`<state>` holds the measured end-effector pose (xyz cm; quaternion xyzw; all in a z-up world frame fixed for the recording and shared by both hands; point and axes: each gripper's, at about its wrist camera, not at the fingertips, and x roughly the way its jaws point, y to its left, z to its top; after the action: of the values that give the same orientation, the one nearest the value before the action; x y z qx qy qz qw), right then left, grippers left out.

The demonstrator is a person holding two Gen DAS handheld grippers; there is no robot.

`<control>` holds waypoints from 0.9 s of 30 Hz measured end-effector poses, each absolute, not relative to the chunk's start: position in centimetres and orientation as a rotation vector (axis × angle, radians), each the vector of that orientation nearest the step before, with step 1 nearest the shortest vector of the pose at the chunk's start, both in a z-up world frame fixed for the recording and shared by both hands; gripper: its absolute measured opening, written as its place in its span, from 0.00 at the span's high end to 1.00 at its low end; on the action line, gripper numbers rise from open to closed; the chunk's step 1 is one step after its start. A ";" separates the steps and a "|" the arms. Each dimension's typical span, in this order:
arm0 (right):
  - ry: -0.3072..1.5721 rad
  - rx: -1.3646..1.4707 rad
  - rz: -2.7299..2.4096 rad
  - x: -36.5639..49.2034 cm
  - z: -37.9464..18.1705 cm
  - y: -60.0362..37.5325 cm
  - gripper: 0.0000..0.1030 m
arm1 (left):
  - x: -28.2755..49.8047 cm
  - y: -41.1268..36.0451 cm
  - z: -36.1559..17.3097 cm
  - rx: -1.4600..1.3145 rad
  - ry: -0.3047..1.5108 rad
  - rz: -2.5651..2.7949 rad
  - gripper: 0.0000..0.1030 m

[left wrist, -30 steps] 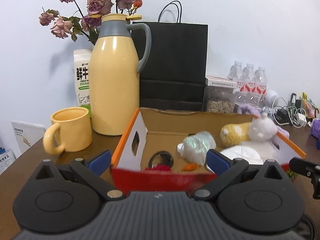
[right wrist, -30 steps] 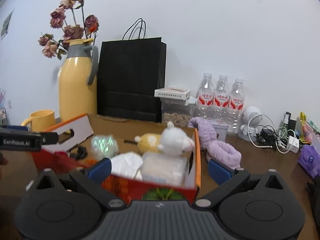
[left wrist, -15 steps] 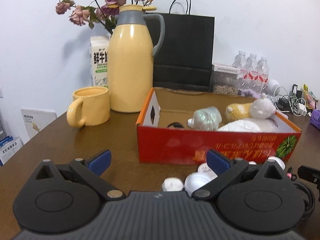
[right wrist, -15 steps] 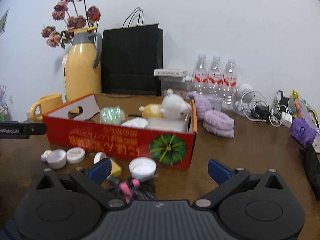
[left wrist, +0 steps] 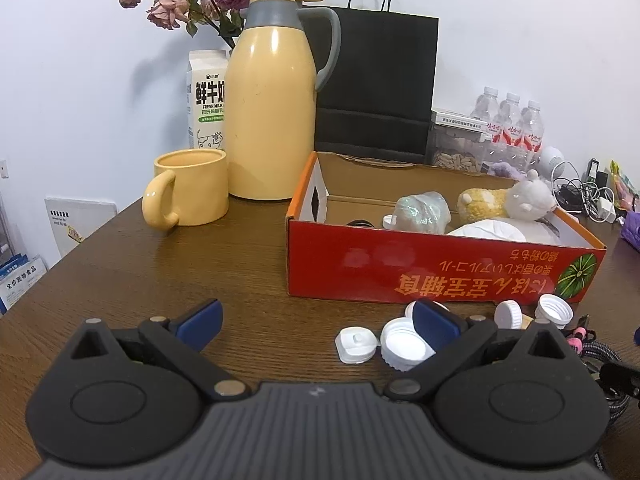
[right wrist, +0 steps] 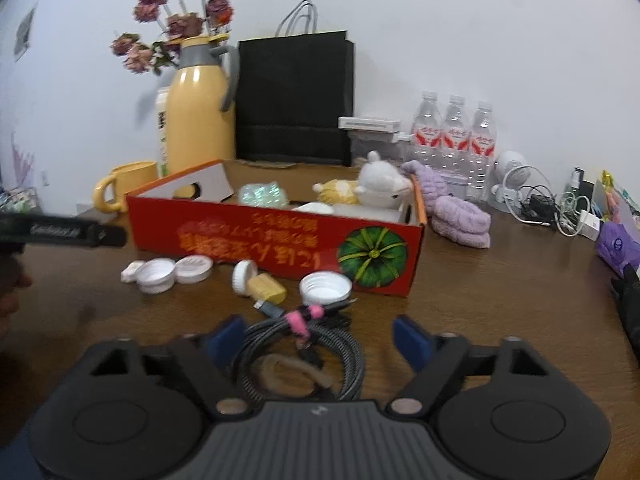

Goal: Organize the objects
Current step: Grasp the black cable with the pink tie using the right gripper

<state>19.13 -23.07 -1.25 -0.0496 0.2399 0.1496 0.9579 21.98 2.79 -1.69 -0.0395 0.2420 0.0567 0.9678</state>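
Toys (left wrist: pixel 506 204) already sit in the box (left wrist: pixel 400 264), while caps (right wrist: pixel 326 287) and cable (right wrist: pixel 304 344) wait on the tabletop (left wrist: pixel 160 272), both jaws open, the right just closing around the cable.

A plain white wall (left wrist: pixel 100 80) rises behind the dark brown wooden desk (left wrist: pixel 160 272), whose grain shows under even, soft light. Objects at the far edge throw faint shadows onto the wall. At the far left a small picture (right wrist: pixel 24 32) hangs on it.

R tool (right wrist: pixel 318 338) closing, jaws round coiled cable (right wrist: pixel 304 344), not gripping.
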 end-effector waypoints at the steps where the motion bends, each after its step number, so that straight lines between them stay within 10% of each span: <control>1: 0.490 -0.098 0.313 19.0 -1.3 -23.1 0.45 | 22.0 2.8 -1.7 -0.081 0.489 0.112 0.00; 15: 0.607 -0.102 0.330 20.6 -2.2 -22.9 0.97 | 21.8 2.5 -1.6 -0.076 0.487 0.101 0.00; 27: 0.403 -0.042 0.317 18.9 -0.3 -24.1 0.99 | 22.1 2.4 -2.0 -0.065 0.507 0.103 0.00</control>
<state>18.87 -24.07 -0.35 -0.0208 0.1993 0.1569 0.9671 22.06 2.37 -1.96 -0.0324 0.2509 0.0511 0.9661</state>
